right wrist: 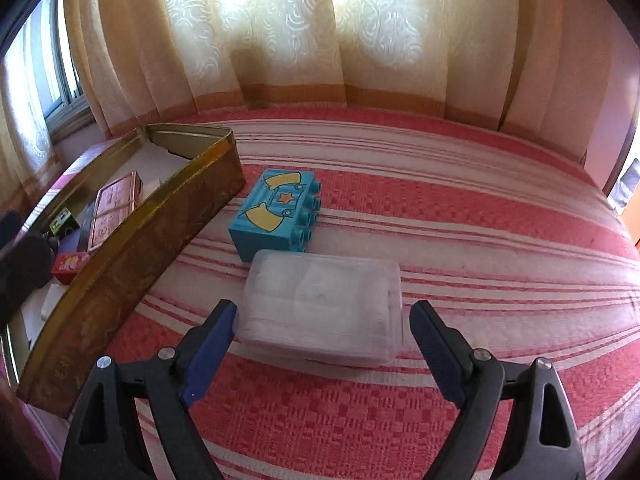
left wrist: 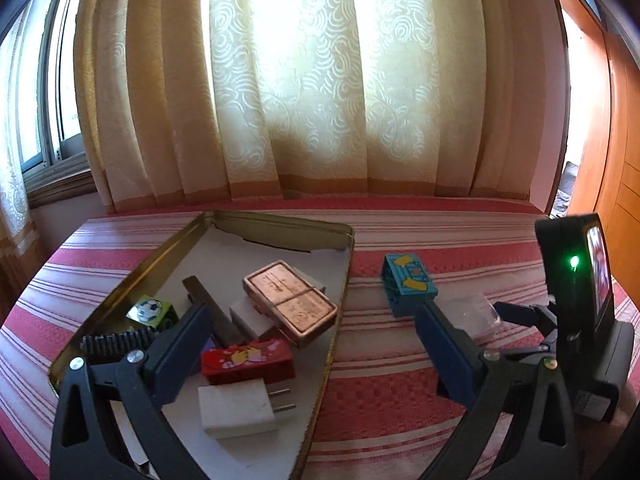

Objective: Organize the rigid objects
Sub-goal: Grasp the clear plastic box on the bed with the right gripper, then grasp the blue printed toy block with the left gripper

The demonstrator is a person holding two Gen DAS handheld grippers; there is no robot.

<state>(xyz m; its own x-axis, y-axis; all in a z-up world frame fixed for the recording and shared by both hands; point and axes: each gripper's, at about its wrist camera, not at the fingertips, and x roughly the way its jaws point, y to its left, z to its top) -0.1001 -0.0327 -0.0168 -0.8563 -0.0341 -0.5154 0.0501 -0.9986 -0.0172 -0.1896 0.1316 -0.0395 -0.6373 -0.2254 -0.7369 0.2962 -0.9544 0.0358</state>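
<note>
I hold the right gripper [right wrist: 324,340] low over the bedspread [right wrist: 460,216], jaws spread wide and released, nothing grasped. The clear box [right wrist: 322,312] lies flat between the fingertips; the left pad sits just beside its wall, the right pad stands apart. I judge this the approach to pick the box for the tin [right wrist: 132,240].

The left gripper [left wrist: 312,344] hovers over the tin's right wall, jaws wide, empty. It looks parked clear of the drop zone.

The tin already holds 1 charger [left wrist: 236,410], 1 red case [left wrist: 248,360], 1 copper case [left wrist: 290,302] and other small items. Bare liner shows at its far corner.

The blue brick [right wrist: 276,210] lies on its side on the bedspread, touching or nearly touching the box's far edge, just beside the tin wall. To the right the bedspread is open. A lift must clear the tin's raised rim.
</note>
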